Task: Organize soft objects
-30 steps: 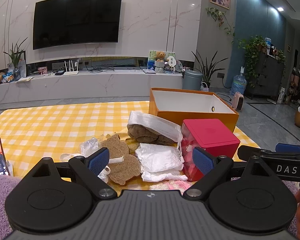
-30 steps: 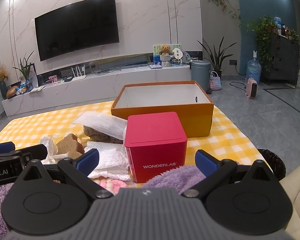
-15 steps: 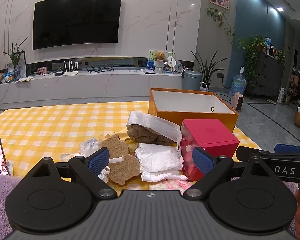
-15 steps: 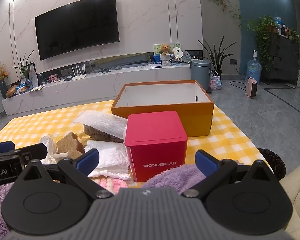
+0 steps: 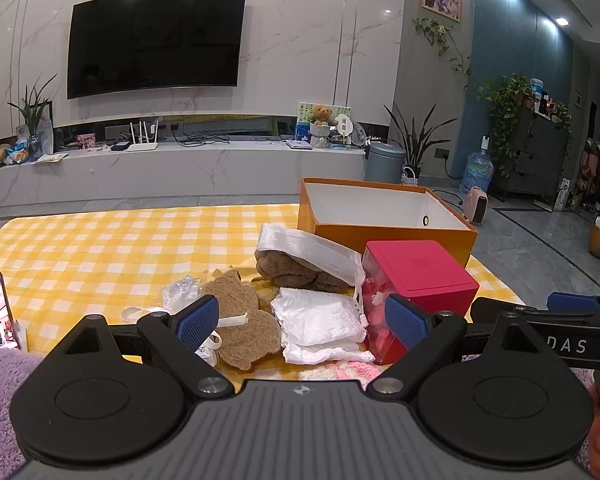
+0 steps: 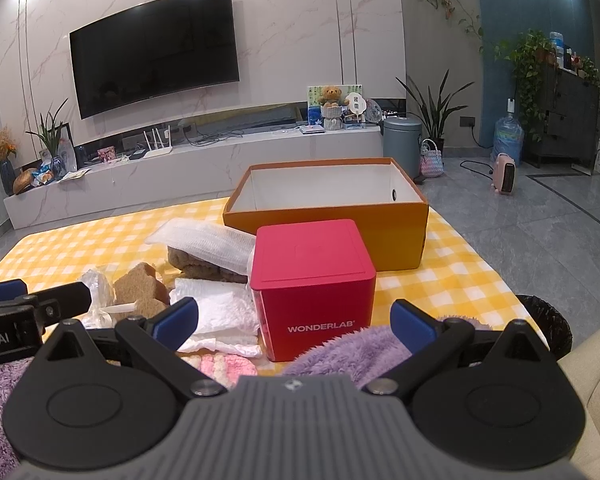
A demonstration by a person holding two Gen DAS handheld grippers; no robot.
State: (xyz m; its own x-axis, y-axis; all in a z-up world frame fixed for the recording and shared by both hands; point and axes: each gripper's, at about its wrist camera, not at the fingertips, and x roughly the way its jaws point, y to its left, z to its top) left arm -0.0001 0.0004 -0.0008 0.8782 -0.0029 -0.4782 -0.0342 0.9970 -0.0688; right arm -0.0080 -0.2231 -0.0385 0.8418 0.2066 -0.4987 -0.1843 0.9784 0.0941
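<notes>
Both left gripper (image 5: 302, 322) and right gripper (image 6: 294, 320) hold jaws wide apart before the red WONDERLAB box (image 6: 314, 280), gripping nothing

Both views sit low at the near edge of the checked cloth (image 5: 100, 248), each looking forward along its own wide-spread fingers toward the TV wall (image 5: 300, 40). The left wrist view stands to the left, facing the pile of soft things (image 5: 300, 304) with the red box (image 5: 420, 276) at its right, and the right gripper (image 5: 568, 304) pokes in at its right edge. The right wrist view stands further right, close behind the red box (image 6: 312, 272) with the orange box (image 6: 392, 228) beyond, the left gripper (image 6: 4, 292) shows at its left edge, and both views share pile, boxes and wall.
</notes>
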